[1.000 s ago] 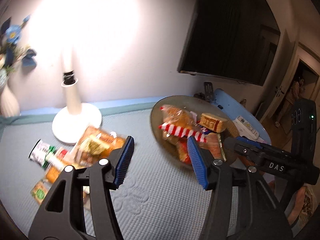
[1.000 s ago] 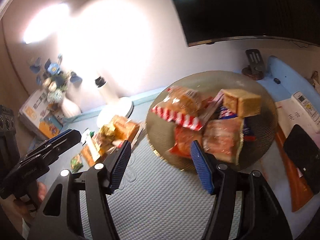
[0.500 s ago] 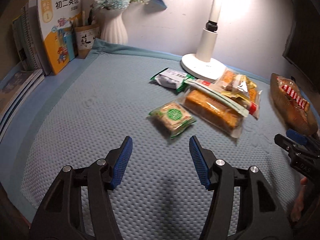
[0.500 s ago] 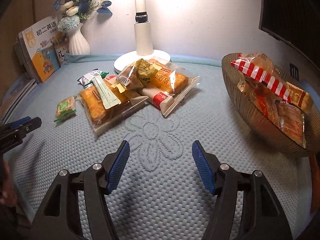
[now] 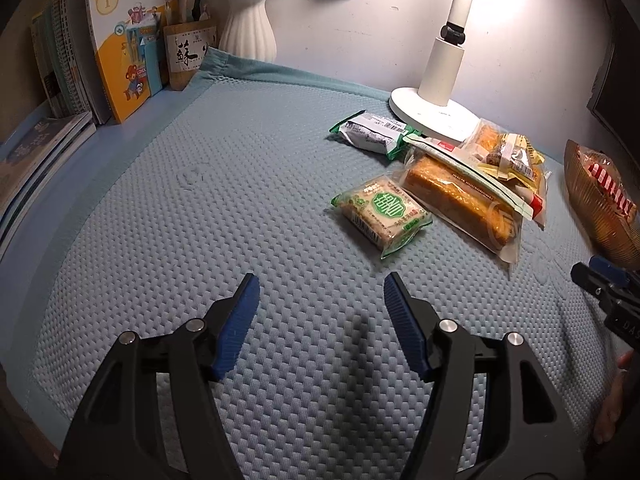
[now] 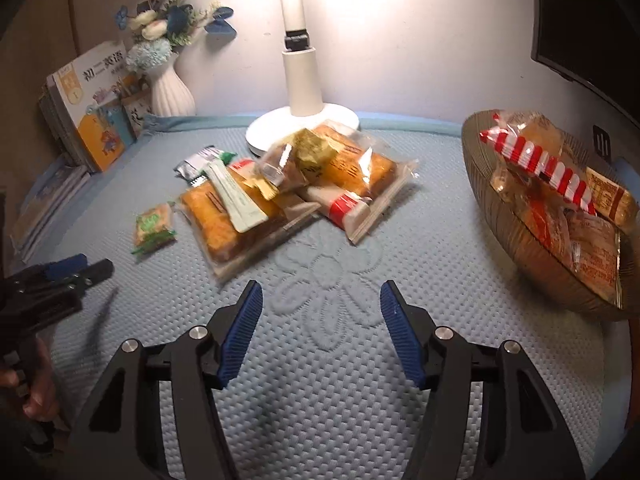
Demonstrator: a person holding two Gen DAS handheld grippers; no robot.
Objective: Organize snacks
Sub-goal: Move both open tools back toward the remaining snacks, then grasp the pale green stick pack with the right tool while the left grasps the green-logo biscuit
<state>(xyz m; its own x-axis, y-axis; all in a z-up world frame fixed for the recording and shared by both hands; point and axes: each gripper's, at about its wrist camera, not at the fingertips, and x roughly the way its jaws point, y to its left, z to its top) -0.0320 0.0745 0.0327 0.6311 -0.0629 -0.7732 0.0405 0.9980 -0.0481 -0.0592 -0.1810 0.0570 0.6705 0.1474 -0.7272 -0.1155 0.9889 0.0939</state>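
Blue quilted mat (image 5: 200, 220) is spreading beneath both tools and is running past the lower edge of each view. Bowl (image 6: 532, 264), brown and ribbed, is sitting ahead and to the right of the right gripper (image 6: 321, 330) and is holding several wrapped snacks, a red-and-white striped packet (image 6: 540, 164) lying on top; in the left wrist view only its left wall is showing at the frame edge. Snack pile (image 6: 288, 184) is lying ahead of the right gripper, slightly left, against the base of the white lamp (image 6: 302, 80); wrappers are overlapping there, so single items are hard to count. Long cake bar (image 5: 456, 200) in clear wrap is forming the pile's near-left part. Green-and-white packet (image 5: 372, 132) is lying at the pile's far left. Green-labelled cracker pack (image 5: 380, 212) is lying apart from the pile, just ahead and right of the left gripper (image 5: 322, 322).

Left gripper is hovering over bare mat, jaws spread wide, holding and touching nothing. Right gripper is hovering over the mat's stitched flower, jaws likewise wide apart and empty. Each tool is appearing only partly at the other view's edge, with a hand (image 6: 36, 396) cut off behind it. Books (image 5: 116, 40) and vase (image 5: 248, 28) are standing far left.
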